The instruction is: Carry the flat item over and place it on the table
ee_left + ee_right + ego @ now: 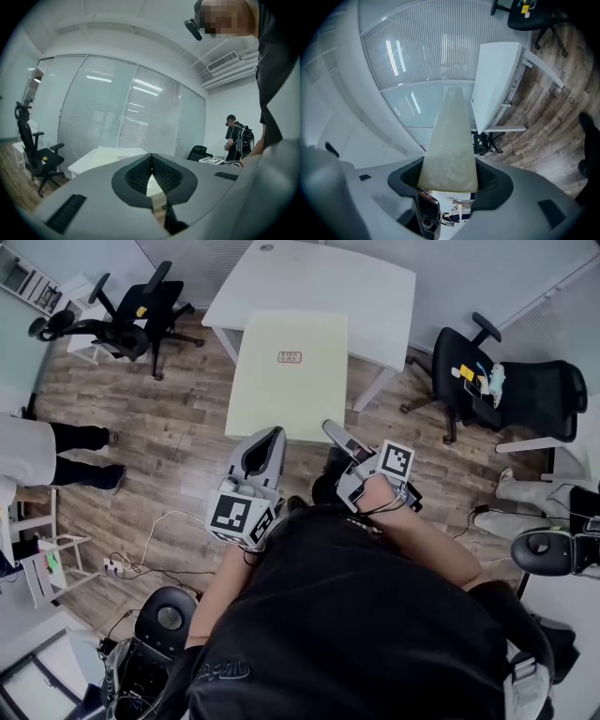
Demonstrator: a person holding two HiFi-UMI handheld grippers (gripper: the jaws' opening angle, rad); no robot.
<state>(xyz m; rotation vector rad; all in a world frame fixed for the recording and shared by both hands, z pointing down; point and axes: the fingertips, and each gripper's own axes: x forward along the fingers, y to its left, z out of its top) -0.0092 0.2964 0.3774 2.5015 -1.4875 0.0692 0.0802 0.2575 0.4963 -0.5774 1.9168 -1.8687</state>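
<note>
Flat item (289,371) held level at the white worktop's (319,282) near edge, pinched by the right claw (332,429). The left claw (274,435) is pressed together, empty.

I saw the pale yellow-green flat rectangular board (289,381), thin and rigid with a small label at its centre, held level in the air. Its far end overlapped the near edge of the white rectangular table (375,287).
</note>
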